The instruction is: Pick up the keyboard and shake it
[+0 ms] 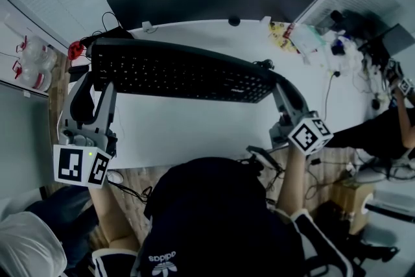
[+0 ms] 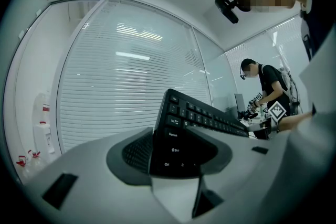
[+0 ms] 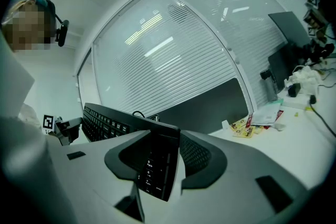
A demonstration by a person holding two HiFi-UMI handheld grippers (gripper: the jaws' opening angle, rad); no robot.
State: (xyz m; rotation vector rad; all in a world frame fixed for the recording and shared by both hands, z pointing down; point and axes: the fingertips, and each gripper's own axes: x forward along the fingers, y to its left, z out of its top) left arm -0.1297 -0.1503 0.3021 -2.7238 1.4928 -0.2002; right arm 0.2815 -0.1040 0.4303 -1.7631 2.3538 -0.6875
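In the head view the keyboard (image 1: 175, 71) hangs in the air above the white desk (image 1: 194, 133), clear of its surface and slanting across it. The left gripper (image 1: 97, 74) clamps its left end and the right gripper (image 1: 277, 84) its right end. A dark monitor (image 1: 207, 0) stands along the desk's far edge, close behind the keyboard. A bare stretch of desk lies beneath and in front of the keyboard, and clutter sits at the far right.

In the left gripper view the jaws (image 2: 176, 152) are narrowed onto the keyboard's (image 2: 205, 113) short end, one dark pad on each face. The key rows run away to the right. Window blinds (image 2: 121, 71) fill the background, and another person (image 2: 265, 81) stands well off to the right.

In the right gripper view the jaws (image 3: 160, 165) likewise pinch the keyboard's (image 3: 105, 118) opposite end, which stands nearly edge-on between the pads. The rest of the keyboard stretches left. The monitor (image 3: 210, 107) is near behind, with papers (image 3: 252, 123) on the desk to the right.
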